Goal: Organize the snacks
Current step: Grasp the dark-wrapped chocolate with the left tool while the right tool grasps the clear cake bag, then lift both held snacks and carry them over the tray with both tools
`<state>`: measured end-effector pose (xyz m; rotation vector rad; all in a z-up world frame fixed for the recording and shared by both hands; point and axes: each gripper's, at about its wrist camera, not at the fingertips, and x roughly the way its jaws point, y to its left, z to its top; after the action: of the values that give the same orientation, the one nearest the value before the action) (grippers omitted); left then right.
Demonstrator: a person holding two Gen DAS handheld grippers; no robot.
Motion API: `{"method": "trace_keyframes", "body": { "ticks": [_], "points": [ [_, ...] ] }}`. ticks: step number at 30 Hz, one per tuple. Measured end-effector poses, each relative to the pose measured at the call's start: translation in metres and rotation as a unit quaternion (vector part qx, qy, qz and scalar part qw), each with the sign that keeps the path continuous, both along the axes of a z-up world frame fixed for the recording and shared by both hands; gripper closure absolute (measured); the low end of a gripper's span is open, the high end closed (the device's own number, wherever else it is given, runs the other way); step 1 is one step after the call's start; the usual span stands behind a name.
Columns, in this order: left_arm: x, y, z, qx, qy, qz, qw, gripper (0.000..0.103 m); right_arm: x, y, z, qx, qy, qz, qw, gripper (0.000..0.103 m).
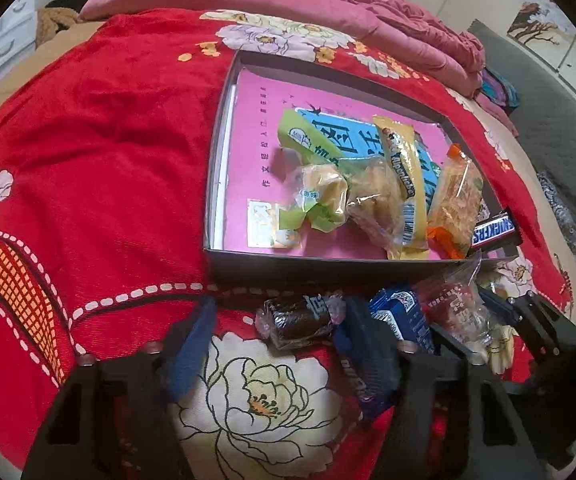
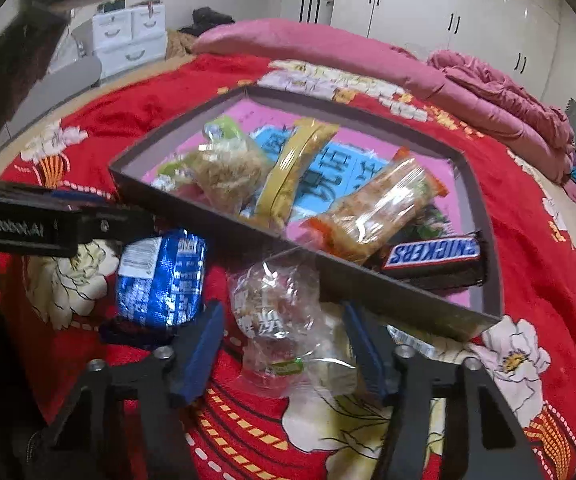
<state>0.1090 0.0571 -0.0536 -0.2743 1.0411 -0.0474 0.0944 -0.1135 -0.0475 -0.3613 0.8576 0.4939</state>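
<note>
A shallow grey box (image 1: 328, 265) (image 2: 388, 292) lies on the red floral bedspread, holding several wrapped snacks and a Snickers bar (image 1: 494, 230) (image 2: 432, 254). In front of the box, a dark brown wrapped snack (image 1: 298, 320) lies between the fingers of my left gripper (image 1: 280, 306). It is clear of the left pad, and the jaws stand open. A blue cookie pack (image 1: 400, 316) (image 2: 160, 280) lies just to the right of that gripper. My right gripper (image 2: 282, 308) straddles a clear-wrapped snack (image 2: 276, 312) (image 1: 458, 308) with a gap showing at the left pad, so it is open.
A pink quilt (image 1: 388, 20) and pillow lie bunched at the far side of the bed. The box's front wall stands just beyond both sets of fingertips. The two grippers work close side by side, and white wardrobes (image 2: 448, 12) line the wall behind.
</note>
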Motion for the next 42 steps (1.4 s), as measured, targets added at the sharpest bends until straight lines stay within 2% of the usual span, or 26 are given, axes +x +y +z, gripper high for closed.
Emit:
{"method": "trace_keyframes", "body": {
  "ticks": [1, 3, 5, 6, 9, 13, 21, 35, 42],
  "points": [
    [0.001, -0.001, -0.001, 0.003, 0.002, -0.001, 1.0, 0.043, 0.0, 0.001, -0.001, 0.0, 0.001, 0.001, 1.0, 0.056],
    [0.002, -0.003, -0.001, 0.004, 0.004, -0.006, 1.0, 0.056, 0.001, 0.001, -0.001, 0.007, 0.003, 0.003, 1.0, 0.061],
    [0.003, -0.006, -0.002, 0.005, 0.007, -0.014, 0.9999, 0.064, 0.0, -0.001, 0.0, 0.015, 0.006, 0.004, 1.0, 0.062],
    [0.003, -0.008, -0.002, 0.014, 0.008, -0.016, 0.9997, 0.065, 0.001, -0.002, 0.001, 0.02, 0.009, 0.004, 1.0, 0.062],
    [0.002, -0.009, 0.0, 0.019, 0.004, -0.02, 0.9996, 0.067, 0.001, -0.009, 0.005, 0.042, 0.017, 0.0, 0.999, 0.063],
    [-0.002, -0.002, 0.006, 0.003, -0.009, -0.019, 0.9998, 0.067, 0.0, -0.019, 0.015, 0.074, 0.019, -0.009, 0.997, 0.063],
    [-0.015, 0.005, 0.031, -0.013, -0.066, -0.016, 0.9976, 0.067, -0.001, -0.039, 0.038, 0.133, -0.006, -0.028, 0.991, 0.063],
    [-0.017, 0.01, 0.052, 0.003, -0.115, 0.005, 0.9933, 0.067, 0.005, -0.045, 0.049, 0.156, -0.025, -0.051, 0.986, 0.063],
    [-0.01, 0.004, 0.056, 0.025, -0.13, 0.002, 0.9911, 0.067, 0.01, -0.047, 0.054, 0.169, -0.034, -0.064, 0.983, 0.063]
  ]
}}
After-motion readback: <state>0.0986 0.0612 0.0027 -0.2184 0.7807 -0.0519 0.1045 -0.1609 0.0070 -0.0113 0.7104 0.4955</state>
